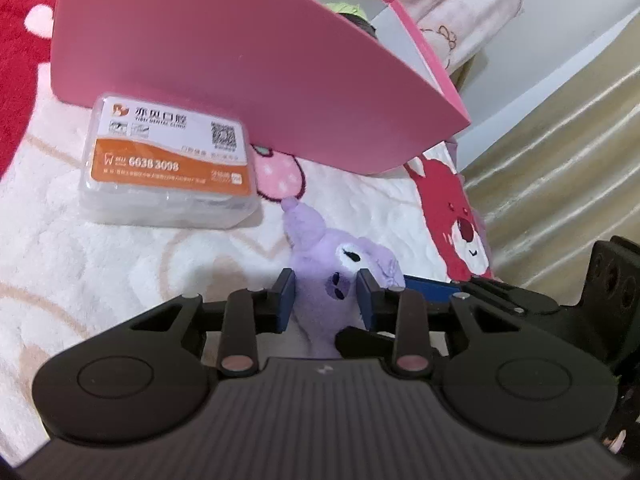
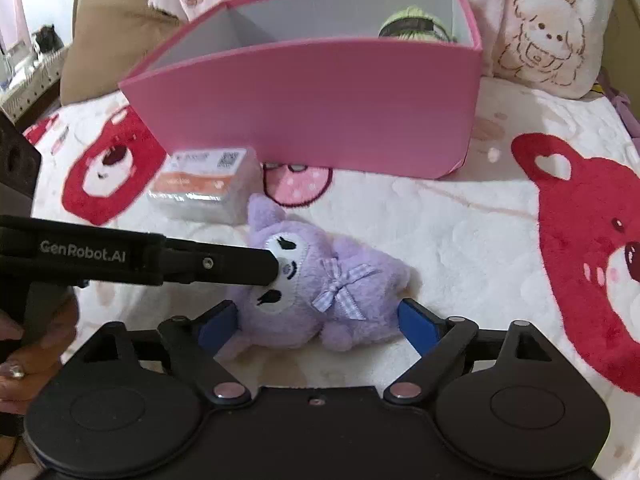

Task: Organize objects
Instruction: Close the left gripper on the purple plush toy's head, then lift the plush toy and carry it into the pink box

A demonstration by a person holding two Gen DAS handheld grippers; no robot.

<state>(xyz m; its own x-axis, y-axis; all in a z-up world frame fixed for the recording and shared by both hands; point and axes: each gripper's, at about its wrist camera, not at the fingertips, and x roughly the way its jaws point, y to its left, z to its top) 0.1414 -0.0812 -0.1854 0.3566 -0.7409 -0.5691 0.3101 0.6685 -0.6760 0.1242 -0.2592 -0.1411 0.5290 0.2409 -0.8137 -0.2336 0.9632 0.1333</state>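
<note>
A purple plush toy (image 2: 316,288) with a white face and a checked bow lies on the blanket in front of a pink box (image 2: 320,108). My left gripper (image 1: 326,300) is shut on the plush toy's head (image 1: 340,280); in the right wrist view it reaches in from the left (image 2: 224,266). My right gripper (image 2: 316,326) is open, its blue pads on either side of the toy's body. A clear plastic case with an orange label (image 1: 168,164) lies to the left of the toy, against the box.
The pink box (image 1: 240,60) is open on top and holds a green and dark object (image 2: 416,26). The white blanket with red bear prints (image 2: 580,240) covers the surface. A patterned pillow (image 2: 540,32) lies behind the box.
</note>
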